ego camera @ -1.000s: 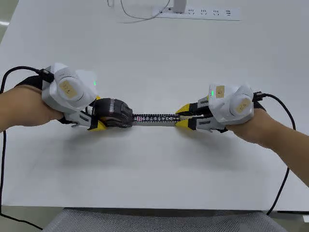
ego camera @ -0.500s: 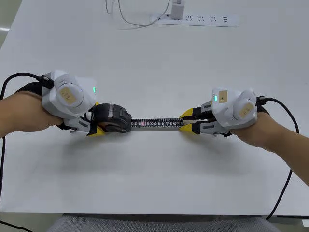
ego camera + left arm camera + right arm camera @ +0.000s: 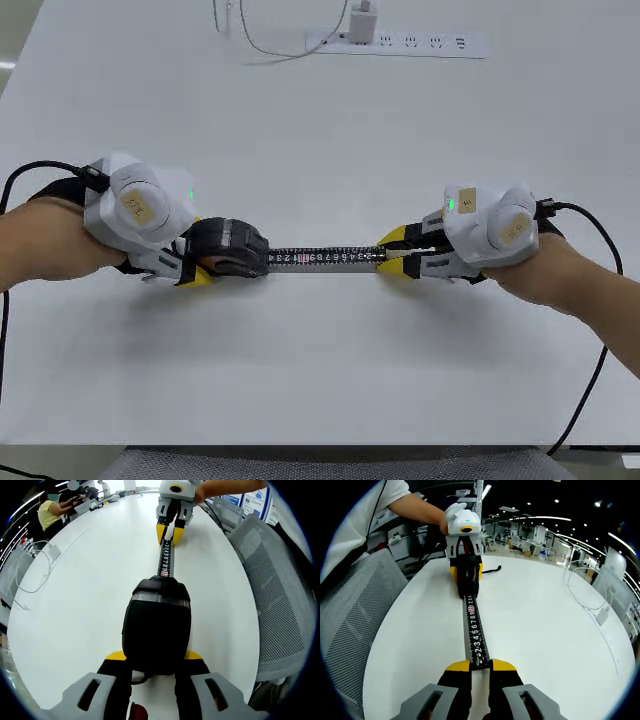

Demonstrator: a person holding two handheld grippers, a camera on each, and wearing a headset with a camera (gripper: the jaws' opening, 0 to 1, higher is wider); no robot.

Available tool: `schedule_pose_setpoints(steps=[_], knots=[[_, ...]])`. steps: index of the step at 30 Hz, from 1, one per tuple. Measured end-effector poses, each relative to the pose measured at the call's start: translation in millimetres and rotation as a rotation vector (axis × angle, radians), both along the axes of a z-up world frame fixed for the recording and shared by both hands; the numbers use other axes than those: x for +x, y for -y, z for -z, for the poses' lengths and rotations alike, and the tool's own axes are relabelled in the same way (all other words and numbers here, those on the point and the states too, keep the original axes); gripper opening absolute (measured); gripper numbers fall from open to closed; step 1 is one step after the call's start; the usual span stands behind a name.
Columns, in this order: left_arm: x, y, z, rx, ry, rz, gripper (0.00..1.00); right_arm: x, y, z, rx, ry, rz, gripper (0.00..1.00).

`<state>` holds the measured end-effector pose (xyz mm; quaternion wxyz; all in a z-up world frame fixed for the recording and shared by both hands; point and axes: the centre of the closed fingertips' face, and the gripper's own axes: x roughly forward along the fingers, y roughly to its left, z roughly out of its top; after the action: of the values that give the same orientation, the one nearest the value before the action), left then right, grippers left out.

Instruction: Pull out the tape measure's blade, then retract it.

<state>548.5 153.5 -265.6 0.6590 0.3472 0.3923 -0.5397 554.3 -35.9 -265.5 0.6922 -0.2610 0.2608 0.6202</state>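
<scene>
Gripping the tape measure, the left gripper should anchor it; the right gripper, pinching the blade, should pull level toward three o'clock.

On your surface, the tape measure sits in your left claw and its blade runs rightward into your right claw, both well in front of the power strip at the far edge, with an office chair below the near edge.
</scene>
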Motion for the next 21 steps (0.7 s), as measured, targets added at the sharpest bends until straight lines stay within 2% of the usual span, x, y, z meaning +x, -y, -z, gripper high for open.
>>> schedule_pose_setpoints(steps=[10,21], knots=[[-0.3,-0.7,0.7,0.004,-0.002,0.010,0.28,-0.4,0.2,-1.3,0.001,0.003,-0.004,0.07],[-0.9,-0.9,0.6,0.008,-0.002,0.012,0.28,-1.5,10.1,-3.6,-0.007,0.002,0.005,0.07]])
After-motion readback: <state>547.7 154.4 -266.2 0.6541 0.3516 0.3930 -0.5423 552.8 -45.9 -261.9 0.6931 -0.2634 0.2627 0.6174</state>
